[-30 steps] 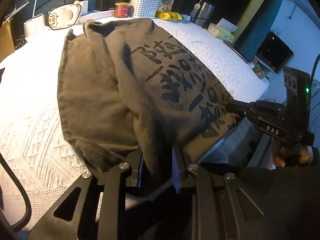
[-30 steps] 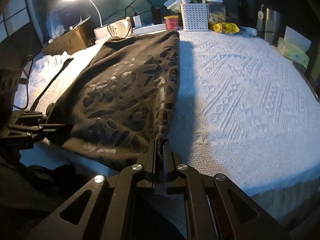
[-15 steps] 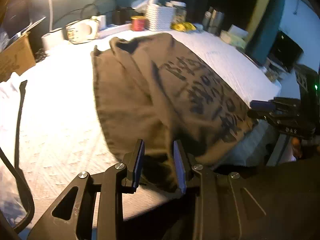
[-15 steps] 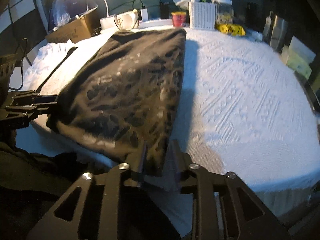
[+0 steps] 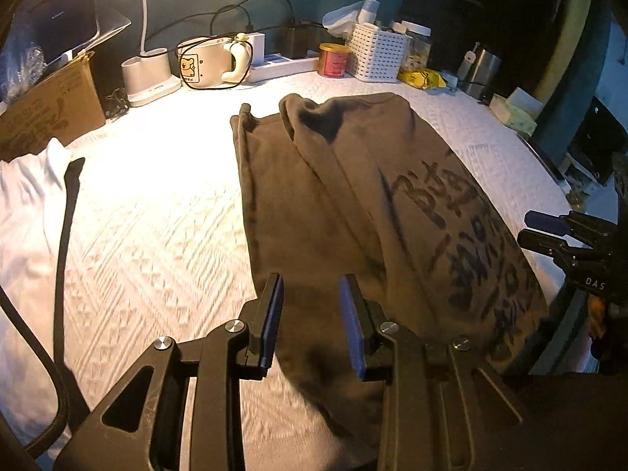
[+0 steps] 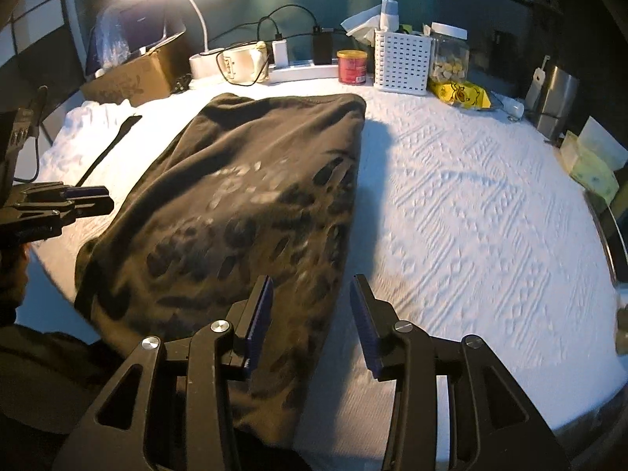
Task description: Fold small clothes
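Note:
A brown T-shirt [image 5: 353, 196] with black print lies folded lengthwise on the white textured tablecloth [image 5: 157, 216], its near hem hanging over the front edge. My left gripper [image 5: 312, 314] hovers above the hem's left part, open, with no cloth pinched between its blue pads. In the right wrist view the same shirt [image 6: 255, 196] runs away from me. My right gripper [image 6: 310, 314] hangs over the shirt's right near corner, its jaws opening and gripping nothing. Each gripper shows in the other's view: the right gripper [image 5: 545, 231] and the left gripper [image 6: 90, 200].
Along the back edge stand a lamp base [image 5: 145, 74], a mug [image 5: 204, 62], a power strip [image 5: 282, 66], a red can [image 5: 333, 61], a white basket [image 6: 400, 59], a jar [image 6: 449, 55] and a steel cup [image 6: 555, 98]. A cardboard box [image 5: 47, 106] and white cloth [image 5: 23, 204] lie left.
Both grippers let go of the shirt's near hem, opened, and drew back and upward. The shirt now rests on the table by itself.

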Tool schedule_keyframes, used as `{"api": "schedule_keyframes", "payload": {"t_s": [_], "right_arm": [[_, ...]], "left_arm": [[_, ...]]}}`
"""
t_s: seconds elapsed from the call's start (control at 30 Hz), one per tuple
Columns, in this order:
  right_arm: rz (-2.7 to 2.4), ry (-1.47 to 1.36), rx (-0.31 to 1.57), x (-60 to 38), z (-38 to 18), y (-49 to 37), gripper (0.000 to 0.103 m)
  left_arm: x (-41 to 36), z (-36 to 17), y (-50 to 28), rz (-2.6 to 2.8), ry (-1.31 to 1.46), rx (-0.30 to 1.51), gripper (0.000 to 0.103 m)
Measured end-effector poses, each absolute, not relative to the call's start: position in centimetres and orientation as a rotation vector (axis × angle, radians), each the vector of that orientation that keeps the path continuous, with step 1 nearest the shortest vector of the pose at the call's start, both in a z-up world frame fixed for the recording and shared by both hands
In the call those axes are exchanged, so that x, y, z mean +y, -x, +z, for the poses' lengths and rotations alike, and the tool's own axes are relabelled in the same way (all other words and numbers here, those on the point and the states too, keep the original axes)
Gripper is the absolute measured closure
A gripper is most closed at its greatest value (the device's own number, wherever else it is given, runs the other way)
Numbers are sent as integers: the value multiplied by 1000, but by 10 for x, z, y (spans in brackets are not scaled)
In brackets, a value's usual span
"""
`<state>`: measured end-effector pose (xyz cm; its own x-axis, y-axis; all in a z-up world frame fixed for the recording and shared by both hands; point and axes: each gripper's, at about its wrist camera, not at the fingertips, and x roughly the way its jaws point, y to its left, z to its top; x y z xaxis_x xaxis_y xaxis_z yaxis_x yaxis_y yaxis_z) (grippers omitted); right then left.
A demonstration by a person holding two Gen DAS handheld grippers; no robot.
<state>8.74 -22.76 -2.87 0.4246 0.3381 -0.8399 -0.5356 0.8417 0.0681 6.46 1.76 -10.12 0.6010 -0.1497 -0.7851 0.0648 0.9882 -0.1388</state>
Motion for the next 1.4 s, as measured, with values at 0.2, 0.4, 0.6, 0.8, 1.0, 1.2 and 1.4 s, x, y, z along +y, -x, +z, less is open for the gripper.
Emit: {"api": "schedule_keyframes", "payload": {"t_s": [0.2,0.4,0.6,0.8,1.0,1.2,1.4], "right_arm": [[547,234,986,-221,-28,-117,60],[556,252,968,-214,-27,-143,60],[544,236,948,-211,-30,-173,60],[533,203,947,-211,-39,-198,60],[549,173,935,-211,-45,-226,60],[574,110,938,-212,-53,-250,60],[590,82,965,-209,-66,-266,60]], "left_arm": [[23,-97,-83,-142,170,865,43],[24,-96,-106,-111,155,858,40],[30,-105,-129,-98,193,868,40],[37,-104,-156,-96,203,838,40],[50,-127,-184,-130,257,889,40],[51,-131,-195,-144,261,889,40],[42,-126,-197,-14,97,869,36]]}}
